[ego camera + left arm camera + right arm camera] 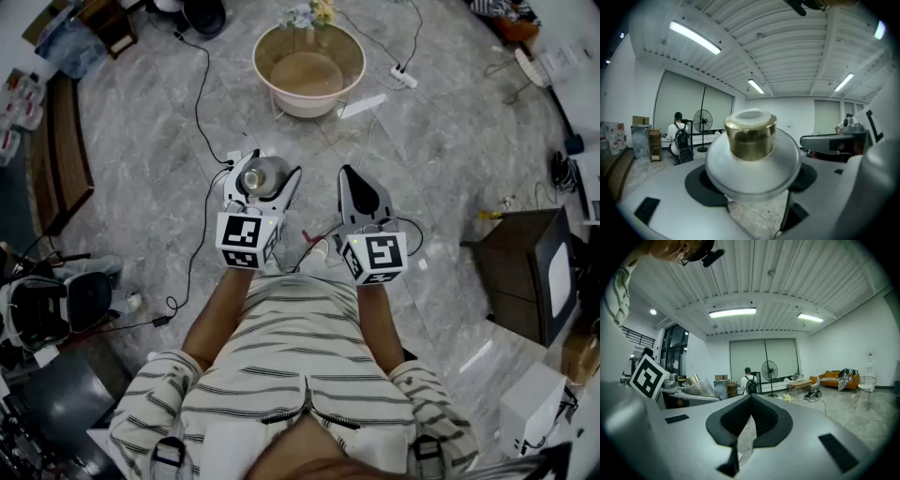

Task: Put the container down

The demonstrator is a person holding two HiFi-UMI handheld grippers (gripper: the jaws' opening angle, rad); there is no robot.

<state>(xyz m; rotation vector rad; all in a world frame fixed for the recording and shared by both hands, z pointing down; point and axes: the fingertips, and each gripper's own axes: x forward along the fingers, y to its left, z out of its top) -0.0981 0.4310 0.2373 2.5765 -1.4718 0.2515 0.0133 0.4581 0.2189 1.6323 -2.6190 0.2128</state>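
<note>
The container (262, 174) is a squat, round silver jar with a gold neck and a white cap. It sits upright between the jaws of my left gripper (266, 180), held above the marble floor at waist height. In the left gripper view the container (752, 157) fills the middle, and the black pads (701, 185) of the left gripper (752, 190) press on its sides. My right gripper (354, 186) hangs just right of it, shut and empty. In the right gripper view the right gripper (750, 404) has its pads together, and the container (696, 387) shows at the left.
A round cream table (349, 42) with flowers stands ahead on the grey marble floor. Black cables (199, 122) and a power strip (405, 78) lie around it. A dark cabinet (520, 272) is at the right, a wooden bench (58, 150) at the left. A fan (769, 370) and a seated person (749, 380) are far off.
</note>
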